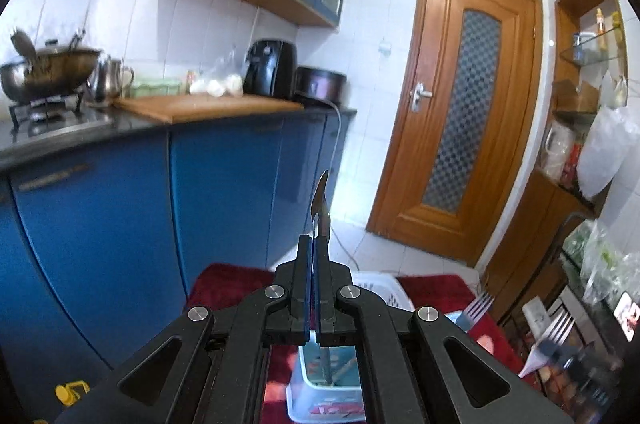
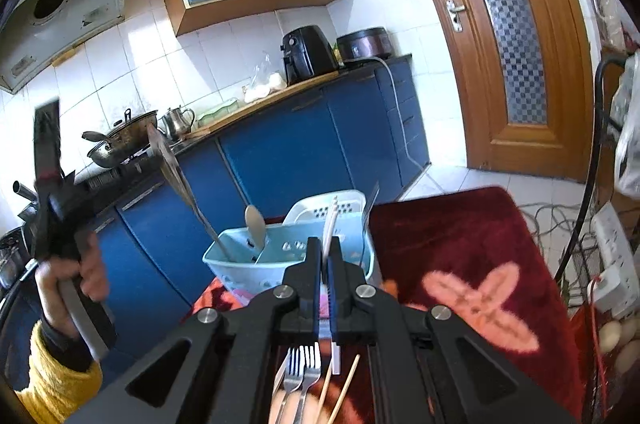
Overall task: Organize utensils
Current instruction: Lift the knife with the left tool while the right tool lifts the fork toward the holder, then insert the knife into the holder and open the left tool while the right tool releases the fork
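My left gripper (image 1: 315,244) is shut on a metal spatula (image 1: 320,204), held edge-on with its blade pointing up and its handle running down into the light blue utensil caddy (image 1: 308,380) below. In the right wrist view the same spatula (image 2: 172,164) leans out of the caddy (image 2: 236,264) at the left. A metal spoon (image 2: 255,224) stands in the caddy. My right gripper (image 2: 327,252) is shut on a white chopstick (image 2: 330,228) above the red cloth. Two forks (image 2: 300,364) and wooden chopsticks (image 2: 344,388) lie under it.
A white basket (image 2: 320,208) sits behind the caddy on the red flowered cloth (image 2: 460,244). Blue cabinets and a counter with a wok (image 1: 48,68), kettle and air fryer (image 1: 270,64) run behind. A wooden door (image 1: 460,112) is right. Two forks (image 1: 476,304) show at lower right.
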Available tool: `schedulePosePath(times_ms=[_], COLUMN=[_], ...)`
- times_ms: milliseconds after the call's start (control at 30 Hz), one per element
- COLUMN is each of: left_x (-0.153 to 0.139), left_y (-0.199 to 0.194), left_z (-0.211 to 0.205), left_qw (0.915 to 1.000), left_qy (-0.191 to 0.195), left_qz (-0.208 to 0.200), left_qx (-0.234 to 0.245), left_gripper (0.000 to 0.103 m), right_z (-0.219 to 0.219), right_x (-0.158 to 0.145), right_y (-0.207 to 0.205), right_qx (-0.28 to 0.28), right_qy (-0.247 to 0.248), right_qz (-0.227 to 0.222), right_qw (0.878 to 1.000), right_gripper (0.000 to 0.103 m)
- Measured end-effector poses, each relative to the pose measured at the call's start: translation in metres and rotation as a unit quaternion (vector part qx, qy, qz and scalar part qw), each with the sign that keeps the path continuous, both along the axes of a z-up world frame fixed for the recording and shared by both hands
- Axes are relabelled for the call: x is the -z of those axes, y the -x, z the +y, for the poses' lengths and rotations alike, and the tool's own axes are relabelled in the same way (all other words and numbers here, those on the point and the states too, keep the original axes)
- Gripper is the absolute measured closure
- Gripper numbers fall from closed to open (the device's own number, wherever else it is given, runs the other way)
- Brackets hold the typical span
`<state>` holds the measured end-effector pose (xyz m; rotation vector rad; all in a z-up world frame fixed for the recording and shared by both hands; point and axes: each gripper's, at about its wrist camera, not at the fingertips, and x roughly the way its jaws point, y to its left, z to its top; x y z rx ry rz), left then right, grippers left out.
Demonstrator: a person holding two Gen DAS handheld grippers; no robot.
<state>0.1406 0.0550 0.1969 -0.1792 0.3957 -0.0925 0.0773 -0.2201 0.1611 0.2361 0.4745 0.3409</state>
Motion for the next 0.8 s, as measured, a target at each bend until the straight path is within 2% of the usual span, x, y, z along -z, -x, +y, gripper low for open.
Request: schedulePosePath(times_ms=[300,467,800], left_x=[0.044,0.055,0.069], left_y=[-0.009,-0.011,-0.012], left_z=[-0.009,-0.010,-0.016], left_qw=[0.9987,0.9979,0.9962], left_qy=[0.011,0.017,0.021], left_qz=[0.047,0.058,0.075], left_qx=[0.015,0.021,0.038], left_gripper=[0.103,0.103,0.102], right_z=[0.010,0.021,0.036], right_x=[-0.026,-0.025,0.016], right_y=[-0.022,-0.037,-0.063], right_qx=[0.036,0.045,0.033], right_qy=[0.030,0.030,0.050], right_qz=[-0.060,-0.083,-0.035], right_qw=[0.997,0.995,0.998], right_gripper=[0.099,0.099,0.099])
